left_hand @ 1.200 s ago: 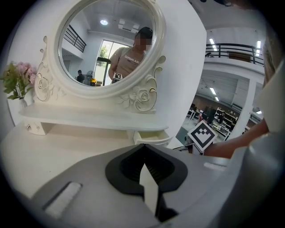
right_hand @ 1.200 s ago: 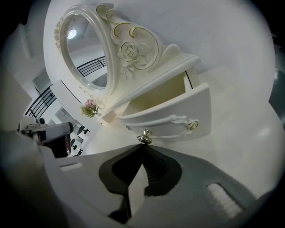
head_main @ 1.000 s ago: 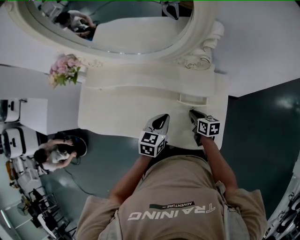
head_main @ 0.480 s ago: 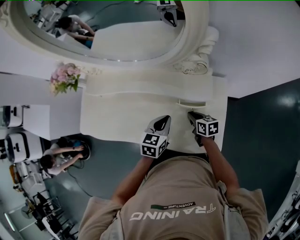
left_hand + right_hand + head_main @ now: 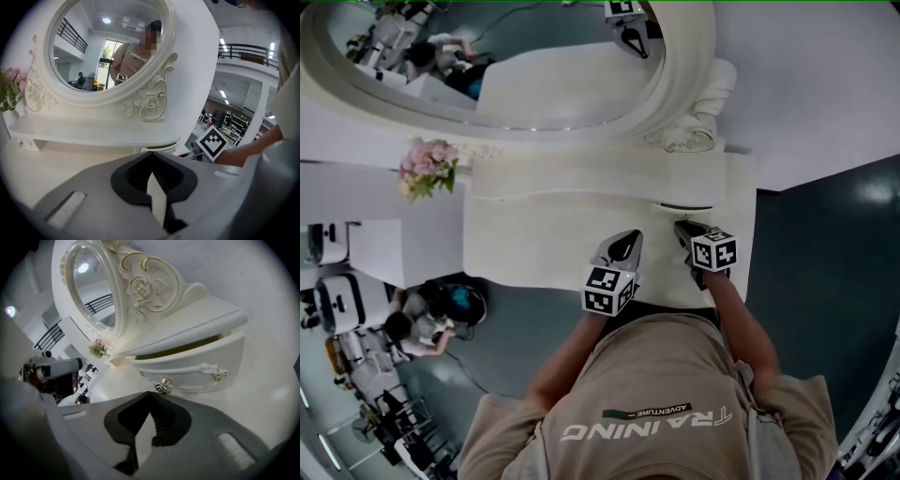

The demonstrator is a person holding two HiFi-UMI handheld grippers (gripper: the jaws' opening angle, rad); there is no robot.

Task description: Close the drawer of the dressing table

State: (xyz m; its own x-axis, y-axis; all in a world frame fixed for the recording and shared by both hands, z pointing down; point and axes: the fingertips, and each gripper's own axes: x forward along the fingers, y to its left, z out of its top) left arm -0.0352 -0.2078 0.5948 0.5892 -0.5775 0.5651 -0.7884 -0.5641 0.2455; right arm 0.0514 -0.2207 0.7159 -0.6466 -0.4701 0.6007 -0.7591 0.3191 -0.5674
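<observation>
Dark floor (image 5: 825, 244) is seen round a cream dressing table (image 5: 544, 239), whose oval mirror (image 5: 553, 66) is set at the back. Pink flowers (image 5: 427, 167) are placed at the table's left end, beside the mirror frame. Over the front edge, right of the middle, the left gripper (image 5: 625, 242) is held above the tabletop; in its own view the jaws are pressed together at the tips with nothing between them, and they are pointed toward the mirror. Just to its right the right gripper (image 5: 682, 228) is held near the table's right end — its jaws are likewise brought together and nothing is gripped. The drawer (image 5: 197, 363) is seen under the shelf at the right, drawn out a little, with a narrow dark gap along its top. Its metal knob (image 5: 162, 386) lies just beyond the right gripper's tips — contact cannot be made out.
</observation>
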